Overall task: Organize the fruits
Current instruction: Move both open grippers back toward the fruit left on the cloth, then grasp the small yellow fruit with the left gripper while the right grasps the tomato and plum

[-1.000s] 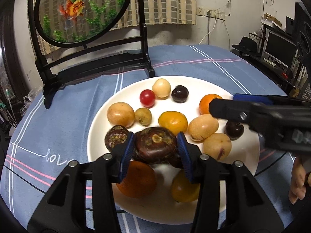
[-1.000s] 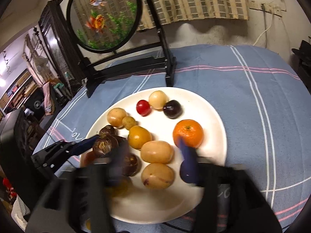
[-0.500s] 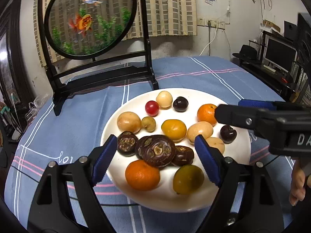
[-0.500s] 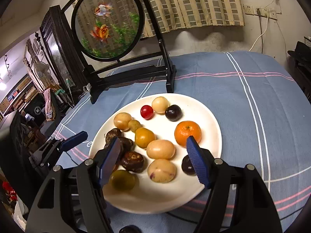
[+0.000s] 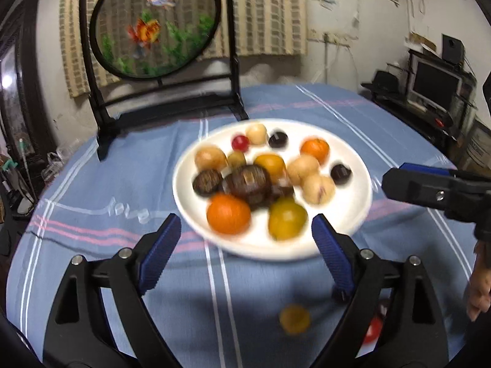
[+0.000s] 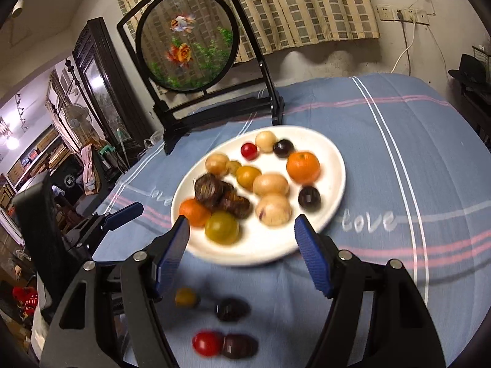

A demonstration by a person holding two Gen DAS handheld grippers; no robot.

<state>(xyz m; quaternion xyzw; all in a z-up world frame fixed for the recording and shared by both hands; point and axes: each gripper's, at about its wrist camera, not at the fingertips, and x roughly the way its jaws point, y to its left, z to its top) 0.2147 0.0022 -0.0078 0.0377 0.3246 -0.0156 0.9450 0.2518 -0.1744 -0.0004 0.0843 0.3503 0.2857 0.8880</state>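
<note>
A white plate [image 5: 353, 214] [image 6: 331, 153] on the blue cloth holds several fruits: oranges, pale yellow ones, dark plums, a red cherry and a pile of dark brown ridged fruits [image 5: 250, 181] [image 6: 211, 188]. My left gripper [image 5: 244, 219] hangs in front of the plate's near rim, its jaws opening with nothing between them. My right gripper [image 6: 241, 219] stands open and empty over the near rim too. On the cloth near me lie a small yellow fruit [image 5: 294, 319] [image 6: 185, 297], a red one [image 6: 207, 343] and two dark ones [image 6: 231, 308].
A round goldfish screen on a black stand [image 5: 159, 30] [image 6: 187, 43] rises behind the plate. A person's hand [image 5: 478, 291] shows at the right edge. Shelves and a monitor [image 5: 435, 82] crowd the room beyond the table.
The left gripper let go of a dark brown fruit onto the pile, opened wide and drew back. The right gripper drew back as well. Loose fruits on the cloth came into view.
</note>
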